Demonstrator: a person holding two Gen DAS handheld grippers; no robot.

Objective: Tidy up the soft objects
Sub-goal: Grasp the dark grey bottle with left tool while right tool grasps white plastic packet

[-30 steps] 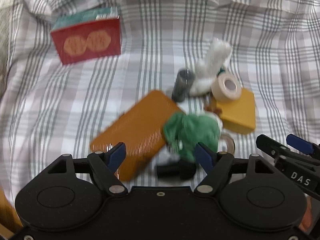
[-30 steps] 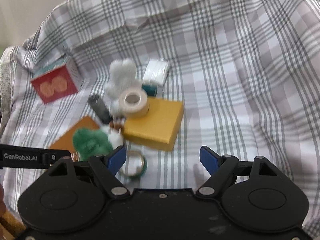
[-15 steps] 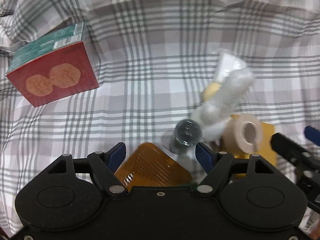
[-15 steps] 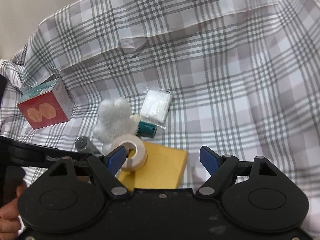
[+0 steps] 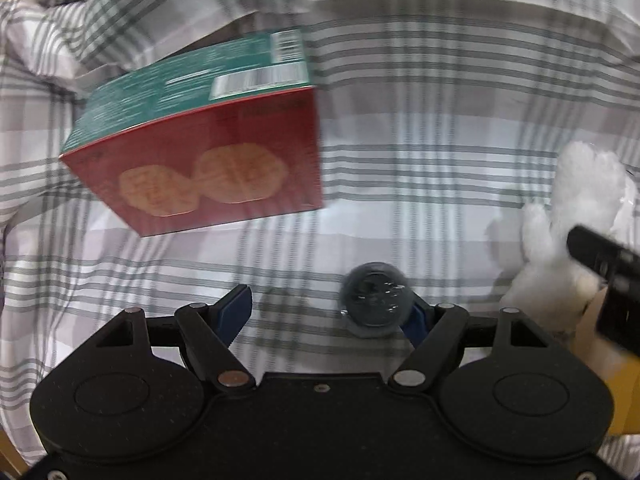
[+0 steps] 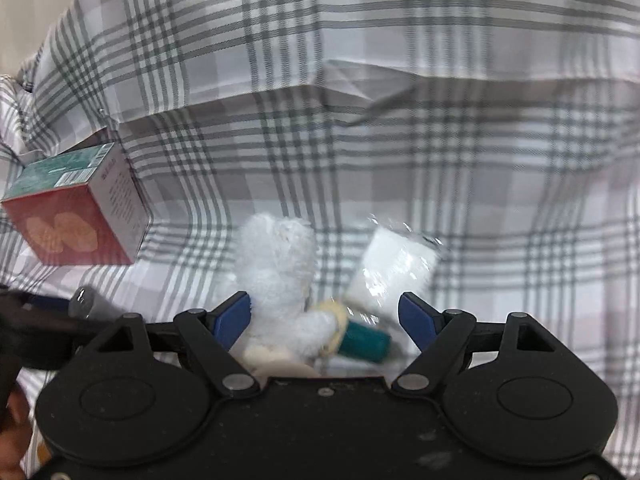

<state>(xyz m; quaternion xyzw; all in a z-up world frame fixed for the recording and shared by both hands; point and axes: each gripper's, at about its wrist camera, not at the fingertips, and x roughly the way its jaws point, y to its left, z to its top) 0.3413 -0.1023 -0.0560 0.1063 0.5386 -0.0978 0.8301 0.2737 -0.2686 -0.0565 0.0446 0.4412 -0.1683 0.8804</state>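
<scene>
A white plush toy [image 6: 278,276] lies on the plaid cloth [image 6: 400,160], just ahead of my right gripper [image 6: 324,316], between its open blue fingertips, nearer the left one. It also shows at the right edge of the left wrist view [image 5: 568,216]. A clear packet of white pads [image 6: 394,270] lies right of the plush toy. My left gripper [image 5: 326,314] is open and empty. A dark cylinder [image 5: 376,306] stands against its right fingertip. A red and green box [image 5: 208,156] lies ahead of it to the left.
A teal cylinder [image 6: 362,344] lies by the plush toy under my right gripper. The red box shows at the left of the right wrist view [image 6: 76,212]. A yellow block [image 5: 624,396] sits at the right edge. The right gripper's arm [image 5: 604,256] crosses the plush toy.
Both grippers have moved forward over the pile. The green plush, orange case and tape roll have dropped out of view. The red box and white plush toy are now much closer.
</scene>
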